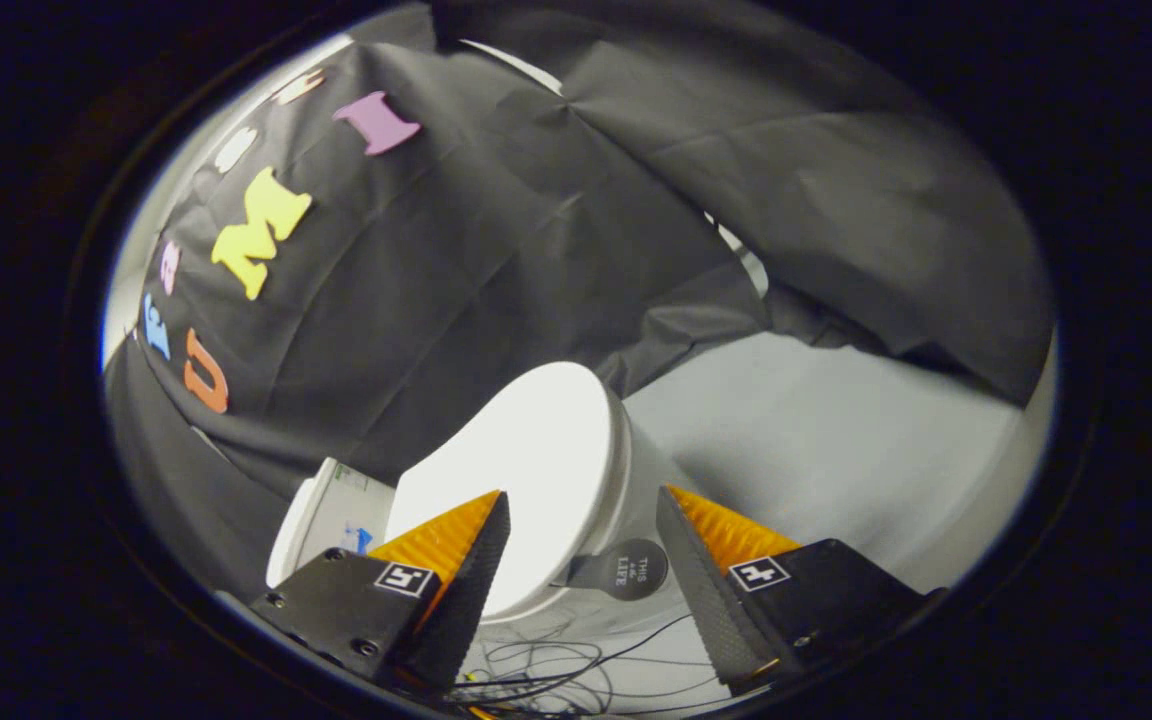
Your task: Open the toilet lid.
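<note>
The hand-held gripper [584, 520] is seen with its two fingers spread wide apart, and nothing is gripped between them. Each finger [461, 570] is black on its ridged inner face and orange on its outer side, and a small square marker is carried on each black finger mount.

The toilet lid [521, 470] is seen just ahead of the fingers, white and oval, lying closed on the toilet bowl [648, 470]. Its near edge is partly covered by the left finger, while the right finger stands apart from it, beside the bowl. A round dark tab [633, 569] is seen at the lid's front rim, in the gap between the fingers. The white tank [321, 520] is seen behind the left finger. Thin black wires [576, 670] lie on the pale floor [836, 450] below the fingers.
</note>
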`<state>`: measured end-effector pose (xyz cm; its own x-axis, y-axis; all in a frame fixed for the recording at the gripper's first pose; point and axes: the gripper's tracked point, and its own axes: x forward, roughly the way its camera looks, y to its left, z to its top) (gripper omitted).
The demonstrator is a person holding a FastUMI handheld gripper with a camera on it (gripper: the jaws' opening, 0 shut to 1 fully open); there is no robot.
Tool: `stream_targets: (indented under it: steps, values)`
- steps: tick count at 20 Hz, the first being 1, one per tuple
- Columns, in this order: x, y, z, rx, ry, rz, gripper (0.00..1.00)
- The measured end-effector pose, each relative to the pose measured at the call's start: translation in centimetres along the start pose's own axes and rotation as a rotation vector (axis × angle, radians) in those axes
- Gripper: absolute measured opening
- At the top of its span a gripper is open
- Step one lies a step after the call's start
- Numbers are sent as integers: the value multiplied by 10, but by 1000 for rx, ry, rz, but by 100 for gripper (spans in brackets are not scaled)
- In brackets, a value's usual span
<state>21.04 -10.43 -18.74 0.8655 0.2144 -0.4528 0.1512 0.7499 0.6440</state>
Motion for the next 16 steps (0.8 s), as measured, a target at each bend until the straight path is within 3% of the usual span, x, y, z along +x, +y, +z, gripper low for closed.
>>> stream_targets:
  steps: [5,11,16]
  values:
    - [10,-25,-19,175,54,21,82]
    - [12,-26,-37,342,127,115,70]
    - [17,-24,-43,423,154,169,50]
